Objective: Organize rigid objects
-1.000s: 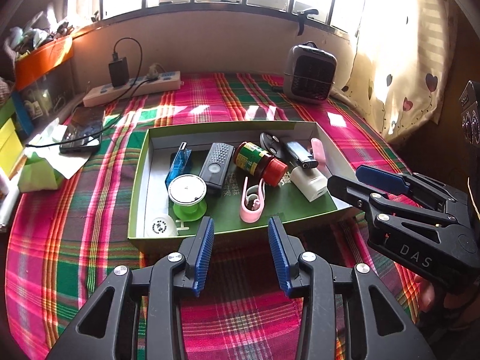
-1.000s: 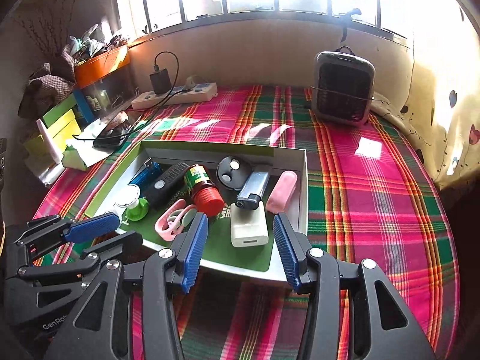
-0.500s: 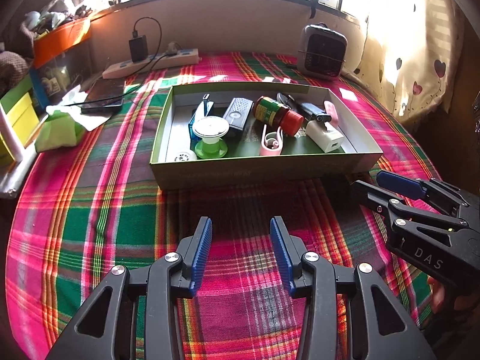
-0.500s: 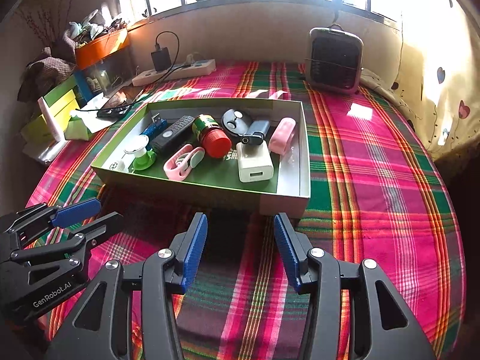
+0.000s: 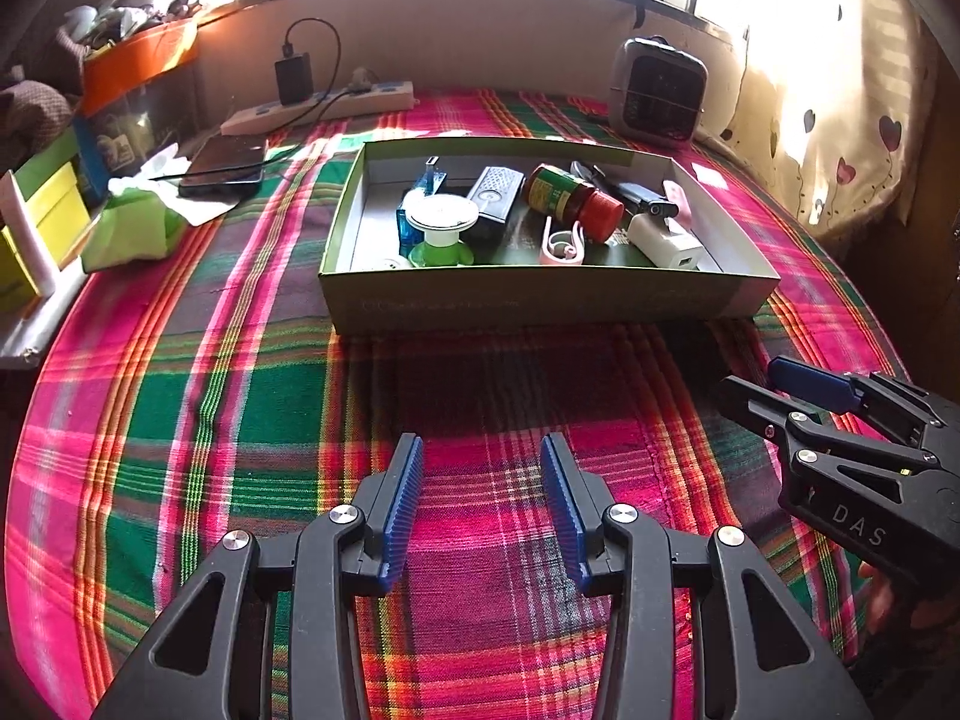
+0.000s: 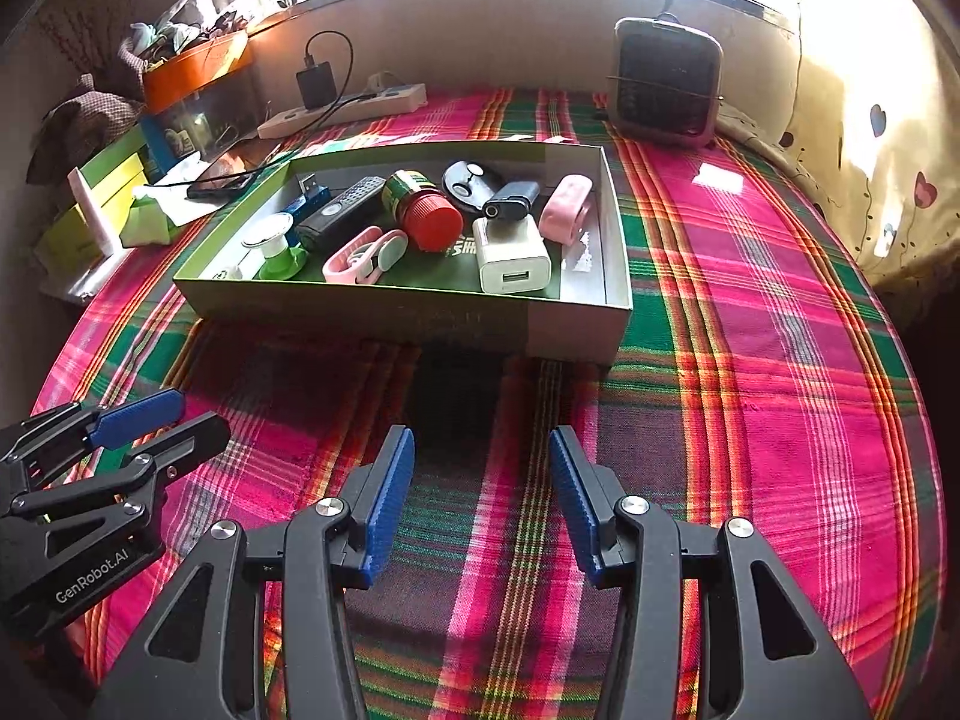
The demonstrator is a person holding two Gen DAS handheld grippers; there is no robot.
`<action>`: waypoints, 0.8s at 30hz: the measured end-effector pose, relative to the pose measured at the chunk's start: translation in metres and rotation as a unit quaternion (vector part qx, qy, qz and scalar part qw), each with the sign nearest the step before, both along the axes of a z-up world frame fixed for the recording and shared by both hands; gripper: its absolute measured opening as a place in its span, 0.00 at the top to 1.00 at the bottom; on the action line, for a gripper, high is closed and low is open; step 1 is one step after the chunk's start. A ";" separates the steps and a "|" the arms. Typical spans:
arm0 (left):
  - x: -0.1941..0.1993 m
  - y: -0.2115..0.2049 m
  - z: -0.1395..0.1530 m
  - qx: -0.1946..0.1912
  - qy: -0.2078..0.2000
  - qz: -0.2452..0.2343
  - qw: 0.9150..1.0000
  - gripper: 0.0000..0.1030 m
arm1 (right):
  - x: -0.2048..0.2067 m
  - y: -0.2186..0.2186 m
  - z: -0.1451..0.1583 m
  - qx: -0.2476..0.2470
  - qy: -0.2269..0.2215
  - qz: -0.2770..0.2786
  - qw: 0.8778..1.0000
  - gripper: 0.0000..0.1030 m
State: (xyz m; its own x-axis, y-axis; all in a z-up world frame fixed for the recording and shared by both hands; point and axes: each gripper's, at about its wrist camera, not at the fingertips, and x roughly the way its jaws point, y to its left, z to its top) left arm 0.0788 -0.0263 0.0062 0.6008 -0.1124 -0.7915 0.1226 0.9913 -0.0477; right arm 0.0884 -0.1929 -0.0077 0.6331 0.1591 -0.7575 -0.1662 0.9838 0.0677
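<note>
Lived-in home room, pink-and-green plaid cloth [image 5: 240, 420] over table, heart-print cream curtain [image 5: 840, 120], small grey fan heater [image 6: 666, 81], white power strip [image 6: 348, 105] under sunlit windows

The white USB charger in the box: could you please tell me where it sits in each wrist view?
Left wrist: white USB charger right of centre, at the box's near right corner.
Right wrist: charger at centre, against the near wall.
Shared landmark: red-capped bottle beside it.
</note>
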 end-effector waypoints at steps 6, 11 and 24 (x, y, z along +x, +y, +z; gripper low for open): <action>0.000 -0.004 -0.002 0.010 -0.009 0.004 1.000 0.59 | -0.004 -0.001 -0.003 -0.007 -0.002 -0.008 1.000 0.53; -0.002 -0.013 -0.003 0.025 -0.015 0.011 1.000 0.53 | -0.006 0.003 -0.004 -0.028 -0.005 -0.010 1.000 0.49; -0.001 -0.018 -0.003 0.033 -0.014 0.026 0.999 0.48 | -0.007 -0.003 -0.006 -0.030 0.000 -0.029 0.999 0.31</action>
State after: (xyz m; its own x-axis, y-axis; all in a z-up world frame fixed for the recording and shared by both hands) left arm 0.0782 -0.0442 0.0032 0.6262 -0.0297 -0.7791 0.0721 0.9972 0.0199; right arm 0.0817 -0.1960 -0.0135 0.6398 0.0770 -0.7647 -0.1087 0.9940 0.0091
